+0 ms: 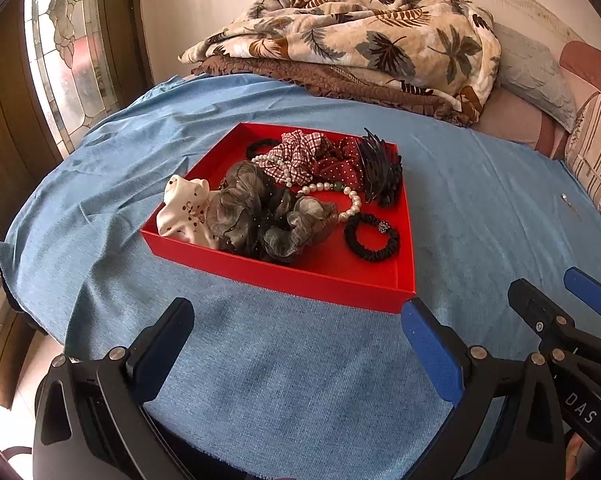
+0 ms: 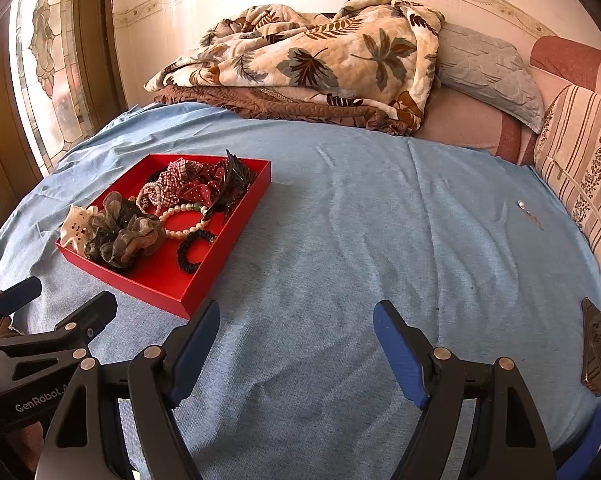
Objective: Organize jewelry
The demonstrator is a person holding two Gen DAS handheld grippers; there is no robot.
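Observation:
A red tray [image 1: 260, 270] [image 2: 160, 272] lies on the blue cloth. It holds a grey scrunchie [image 1: 256, 216] [image 2: 124, 236], a white one [image 1: 184, 208], a checked one [image 1: 300, 152], a pearl necklace [image 1: 354, 200] [image 2: 180, 210], a black hair tie [image 1: 350, 236] and a black claw clip [image 1: 380, 168] [image 2: 236, 178]. My left gripper [image 1: 298, 320] [image 2: 60, 298] hovers open just in front of the tray, nothing between its fingers. To its right, my right gripper [image 2: 296, 316] [image 1: 560, 294] is open and empty over bare cloth.
A small silver pin [image 2: 521, 204] [image 1: 565, 197] lies on the blue cloth [image 2: 360, 220] at the far right. A dark flat clip [image 2: 594, 344] rests near the right edge. A folded leaf-print quilt [image 2: 320, 60] and pillows [image 2: 488, 76] line the back. A stained-glass window [image 2: 40, 80] is left.

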